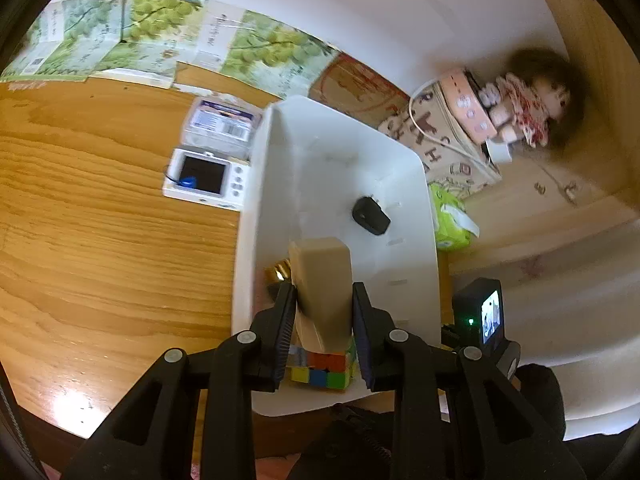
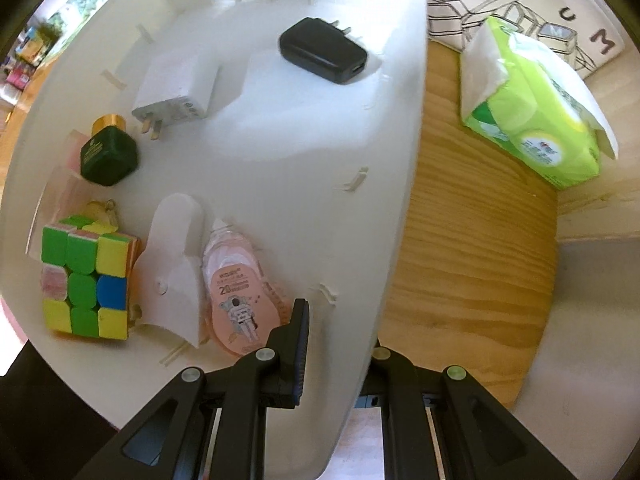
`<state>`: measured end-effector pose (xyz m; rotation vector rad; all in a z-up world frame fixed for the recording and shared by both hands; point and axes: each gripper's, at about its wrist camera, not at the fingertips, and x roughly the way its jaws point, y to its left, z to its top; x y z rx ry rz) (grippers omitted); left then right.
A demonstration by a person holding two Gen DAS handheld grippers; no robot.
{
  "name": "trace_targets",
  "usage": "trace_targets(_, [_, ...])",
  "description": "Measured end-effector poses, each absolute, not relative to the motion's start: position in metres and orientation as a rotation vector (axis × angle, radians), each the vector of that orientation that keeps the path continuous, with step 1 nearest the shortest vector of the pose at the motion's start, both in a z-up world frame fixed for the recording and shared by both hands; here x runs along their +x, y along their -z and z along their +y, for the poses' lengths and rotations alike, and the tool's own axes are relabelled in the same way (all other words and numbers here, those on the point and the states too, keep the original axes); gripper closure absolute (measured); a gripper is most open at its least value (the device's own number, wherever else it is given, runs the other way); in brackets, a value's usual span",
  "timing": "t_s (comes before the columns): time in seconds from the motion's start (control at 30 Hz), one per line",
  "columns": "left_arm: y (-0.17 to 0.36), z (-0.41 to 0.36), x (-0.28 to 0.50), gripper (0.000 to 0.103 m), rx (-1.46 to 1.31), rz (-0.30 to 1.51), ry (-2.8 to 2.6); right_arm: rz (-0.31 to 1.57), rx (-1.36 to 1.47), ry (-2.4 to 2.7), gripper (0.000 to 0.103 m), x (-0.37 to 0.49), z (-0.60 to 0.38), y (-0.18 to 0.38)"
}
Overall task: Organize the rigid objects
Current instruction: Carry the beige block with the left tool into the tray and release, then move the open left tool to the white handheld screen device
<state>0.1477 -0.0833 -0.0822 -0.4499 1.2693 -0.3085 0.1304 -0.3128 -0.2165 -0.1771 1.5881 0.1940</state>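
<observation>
My left gripper (image 1: pixel 323 312) is clamped on a plain beige block (image 1: pixel 322 280) (no markings), held over the white bin (image 1: pixel 420 184) above the Rubik's cube (image 1: pixel 324 368). My right gripper (image 2: pixel 340 344) pinches the bin's rim. Only the right view shows a white charger (image 2: pixel 176 88), a green bottle (image 2: pixel 109 152) and a pink pack (image 2: pixel 236 292) printed "20".

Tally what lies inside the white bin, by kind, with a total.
Inside the white bin, right wrist view:
Chargers: 2, black charger and white charger
Puzzle cube: 1
Dark green bottle: 1
White plastic piece: 1
Pink packet: 1
Total: 6
</observation>
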Motion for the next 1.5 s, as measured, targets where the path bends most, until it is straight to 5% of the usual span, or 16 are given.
trace_targets(0.47, [0.092,-0.134,0.144,0.07,-0.316,1.329,0.318,1.593,-0.179,-0.222,0.089,0.123,-0.322,0.235])
trace_targets(0.63, [0.09,-0.132,0.145,0.044,-0.292,1.308,0.306,1.598,-0.172,-0.21,0.089,0.122,-0.329,0.24])
trace_targets(0.77, [0.087,-0.122,0.146,0.034,-0.274,1.279,0.277,1.6,-0.163,-0.186,0.089,0.122,-0.328,0.244])
trace_targets(1.5, [0.101,-0.03,0.16,0.033,-0.183,1.336,0.193,1.614,0.007,0.083,0.089,0.119,-0.341,0.25])
